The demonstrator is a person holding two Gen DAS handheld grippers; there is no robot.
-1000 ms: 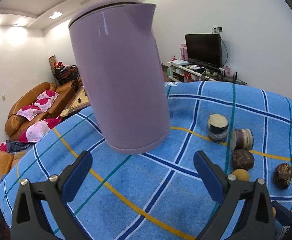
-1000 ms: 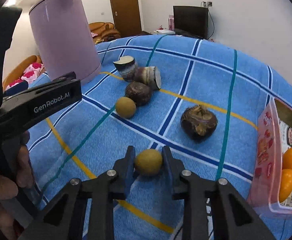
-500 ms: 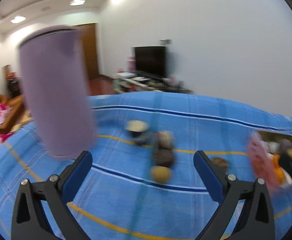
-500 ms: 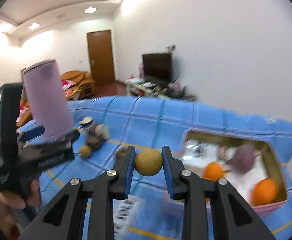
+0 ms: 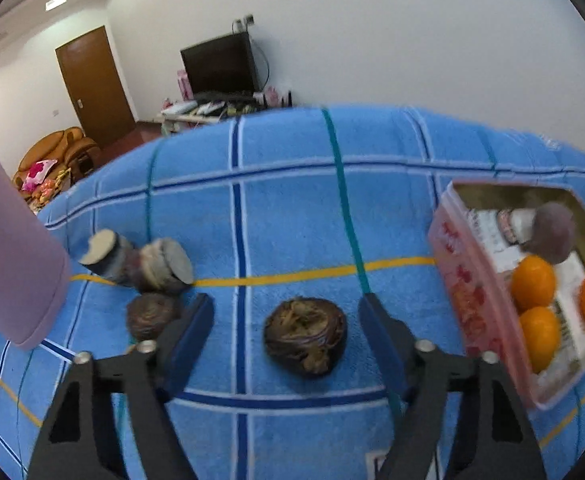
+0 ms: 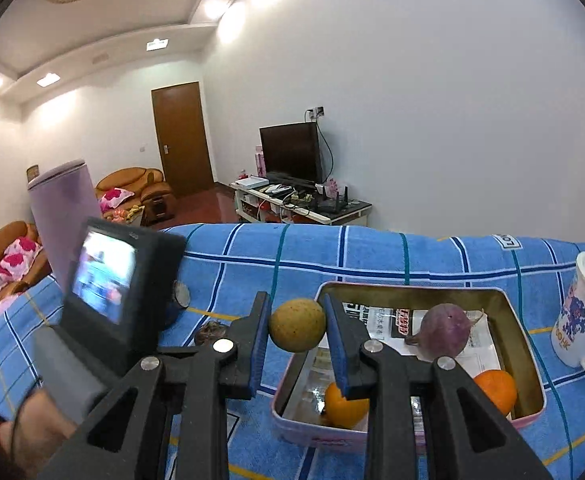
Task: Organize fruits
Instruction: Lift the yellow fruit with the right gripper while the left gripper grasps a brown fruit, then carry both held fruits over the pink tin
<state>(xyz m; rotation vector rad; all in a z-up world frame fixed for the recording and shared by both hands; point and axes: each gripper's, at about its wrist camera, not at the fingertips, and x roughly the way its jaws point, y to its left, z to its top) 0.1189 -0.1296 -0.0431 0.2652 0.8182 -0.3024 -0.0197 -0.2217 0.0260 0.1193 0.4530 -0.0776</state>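
The right hand-held gripper [image 6: 297, 330] clamps a tan round fruit [image 6: 297, 325] above the pink tin [image 6: 530, 410].

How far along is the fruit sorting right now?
Done: three oranges and a purple round fruit lie in the pink tin. In hand: the right gripper is shut on a tan round fruit near the tin. The left gripper is closing around a dark brown fruit, not yet touching. Left: three more brown pieces on the blue cloth.
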